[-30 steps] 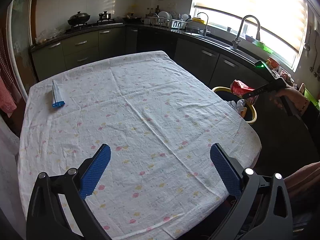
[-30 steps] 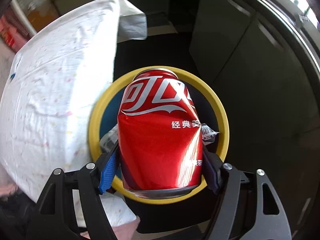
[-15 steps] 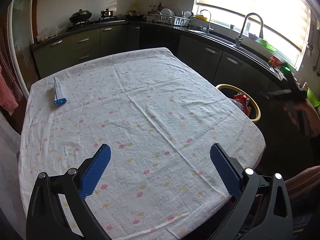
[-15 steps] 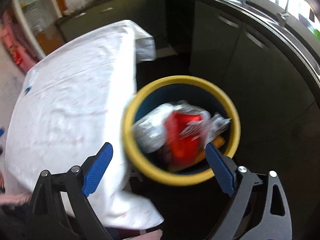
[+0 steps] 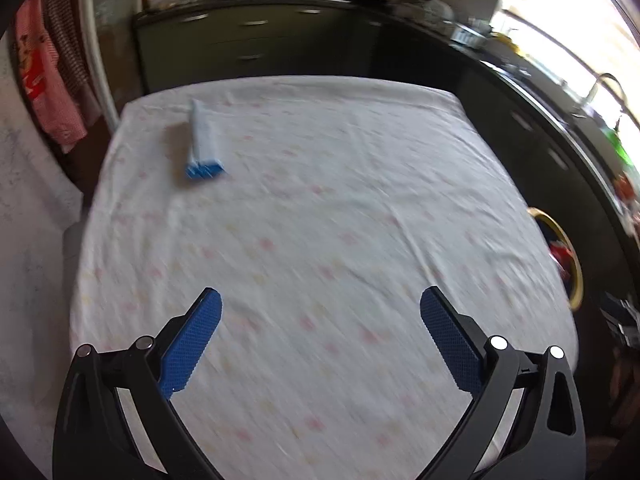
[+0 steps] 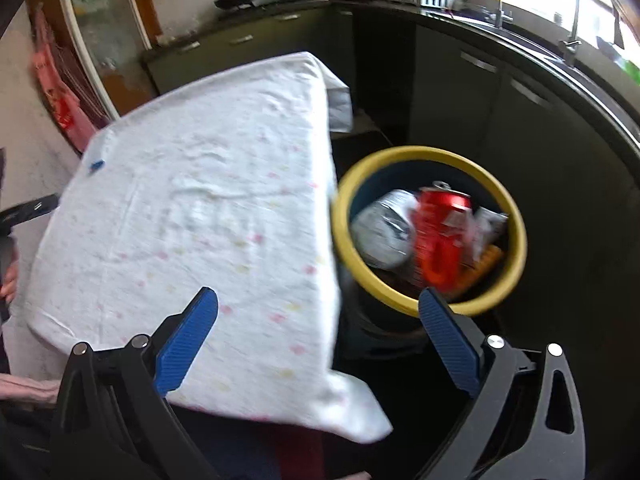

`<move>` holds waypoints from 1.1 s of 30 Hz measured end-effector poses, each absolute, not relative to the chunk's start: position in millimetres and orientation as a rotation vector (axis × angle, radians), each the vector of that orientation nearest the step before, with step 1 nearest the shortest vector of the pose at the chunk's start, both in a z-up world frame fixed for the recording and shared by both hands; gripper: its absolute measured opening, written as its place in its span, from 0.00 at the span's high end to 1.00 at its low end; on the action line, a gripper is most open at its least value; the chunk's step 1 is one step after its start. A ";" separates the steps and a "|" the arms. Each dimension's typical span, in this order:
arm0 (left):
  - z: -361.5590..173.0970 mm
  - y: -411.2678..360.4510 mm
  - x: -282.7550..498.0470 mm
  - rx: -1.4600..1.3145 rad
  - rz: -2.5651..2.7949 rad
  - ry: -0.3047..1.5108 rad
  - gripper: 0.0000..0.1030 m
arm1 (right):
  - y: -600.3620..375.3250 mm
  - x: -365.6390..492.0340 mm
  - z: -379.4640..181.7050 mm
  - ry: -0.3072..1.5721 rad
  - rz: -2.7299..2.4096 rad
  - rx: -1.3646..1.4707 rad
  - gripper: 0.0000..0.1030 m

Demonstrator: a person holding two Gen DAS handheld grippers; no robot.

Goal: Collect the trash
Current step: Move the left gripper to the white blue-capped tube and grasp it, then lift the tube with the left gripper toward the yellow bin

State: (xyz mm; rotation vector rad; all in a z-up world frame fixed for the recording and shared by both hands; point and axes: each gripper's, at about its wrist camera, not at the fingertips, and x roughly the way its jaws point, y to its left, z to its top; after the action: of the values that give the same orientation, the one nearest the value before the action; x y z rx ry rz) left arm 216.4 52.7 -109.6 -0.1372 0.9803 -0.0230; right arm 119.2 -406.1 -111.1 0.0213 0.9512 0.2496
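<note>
The left tool (image 5: 320,336) points steeply downward, and its two blue pads (image 5: 191,346) stand wide apart with nothing between them and nothing touching them. The right tool (image 6: 318,344) also points steeply downward, its jaws are opening and are already very wide, and no thing sits between its blue pads (image 6: 187,346). In the right wrist view a part of the person's hand (image 6: 10,280) shows at the left edge and a bit of a forearm (image 6: 24,390) shows low on the left, but both are too blurred to tell more.
</note>
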 end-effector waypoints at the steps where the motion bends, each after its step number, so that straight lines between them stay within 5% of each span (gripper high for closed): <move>1: -109.1 59.4 229.7 -0.132 0.004 0.983 0.05 | -402.1 121.6 -112.1 0.943 0.262 0.030 0.07; 9: -121.6 118.9 338.5 -0.147 0.224 1.016 0.08 | -384.8 134.5 -123.2 0.932 0.312 0.093 0.07; 24: -159.0 161.5 413.3 -0.202 0.368 1.112 0.38 | -370.0 147.3 -130.6 0.939 0.342 0.098 0.07; 33: -163.9 167.6 415.9 -0.234 0.356 1.130 0.64 | -367.2 148.3 -130.1 0.942 0.354 0.110 0.07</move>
State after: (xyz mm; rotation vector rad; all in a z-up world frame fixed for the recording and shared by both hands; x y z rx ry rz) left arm 415.9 167.6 -163.9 -0.2337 1.1303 0.3563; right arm 148.3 -367.2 -130.1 0.1103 0.9424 0.3543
